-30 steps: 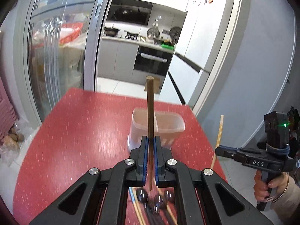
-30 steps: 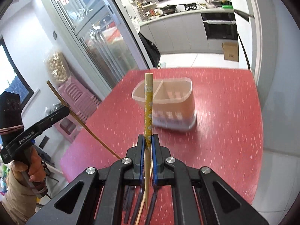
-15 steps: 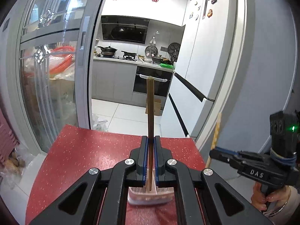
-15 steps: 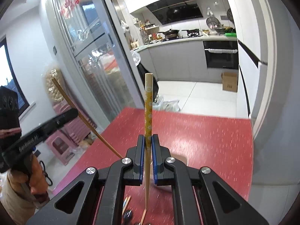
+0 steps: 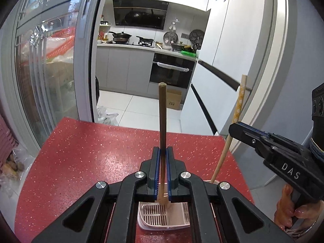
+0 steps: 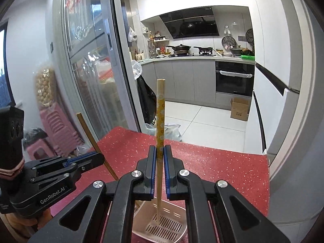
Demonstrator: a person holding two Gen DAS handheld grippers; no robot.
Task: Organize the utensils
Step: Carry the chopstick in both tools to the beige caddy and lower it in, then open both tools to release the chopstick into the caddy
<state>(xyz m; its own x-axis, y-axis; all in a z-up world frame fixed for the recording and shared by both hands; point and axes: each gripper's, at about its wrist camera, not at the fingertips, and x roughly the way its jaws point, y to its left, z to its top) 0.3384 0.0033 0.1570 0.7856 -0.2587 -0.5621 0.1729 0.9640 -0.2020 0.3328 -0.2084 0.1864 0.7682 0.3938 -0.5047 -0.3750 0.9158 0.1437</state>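
Chopsticks stand upright in both our grips, the brown chopstick (image 5: 162,121) in the left gripper (image 5: 162,174), the floral chopstick (image 6: 160,121) in the right gripper (image 6: 160,172), tips over the slotted utensil holder (image 6: 162,226) on the red bench (image 5: 91,151), so we should lower straight before releasing.

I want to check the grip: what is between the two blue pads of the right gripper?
The yellow flowered chopstick, clamped upright between the right gripper pads, seen in the right wrist view.

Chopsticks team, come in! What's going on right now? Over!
Left gripper shut on brown chopstick. Right gripper shut on flowered chopstick. Both tips inside slotted holder on red table. Nothing blocking.
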